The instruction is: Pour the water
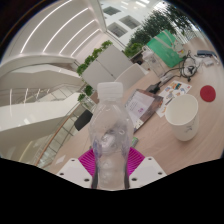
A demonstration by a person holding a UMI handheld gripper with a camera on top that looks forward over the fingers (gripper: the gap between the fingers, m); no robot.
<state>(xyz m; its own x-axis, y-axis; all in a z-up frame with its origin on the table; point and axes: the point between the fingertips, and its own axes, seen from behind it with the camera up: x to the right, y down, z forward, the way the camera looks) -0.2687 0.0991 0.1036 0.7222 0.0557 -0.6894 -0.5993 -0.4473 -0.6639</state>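
A clear plastic bottle (107,135) with a white cap stands between the fingers (92,163) of the gripper (110,172), its body filling the gap; the magenta pads show at either side of its lower part and press against it — the fingers are closed on the bottle and hold it. The bottle leans a little, cap toward the far side, and the whole scene behind it sits at a slant; through the clear wall the light wooden surface (150,140) shows dimly.

To the right of the bottle, apart from it, a white paper cup (184,117) stands upright on the surface with its mouth open; beyond the cup lies a small red round thing (208,93) — too small to tell what it is. Between bottle and cup, farther back, papers and a flat dark item (140,106) are scattered about; a green box (163,42) sits further off among clutter that cannot be made out. Green plants (97,55) stand along the far edge, beside white railings (40,80) and a bright ceiling with long light strips.
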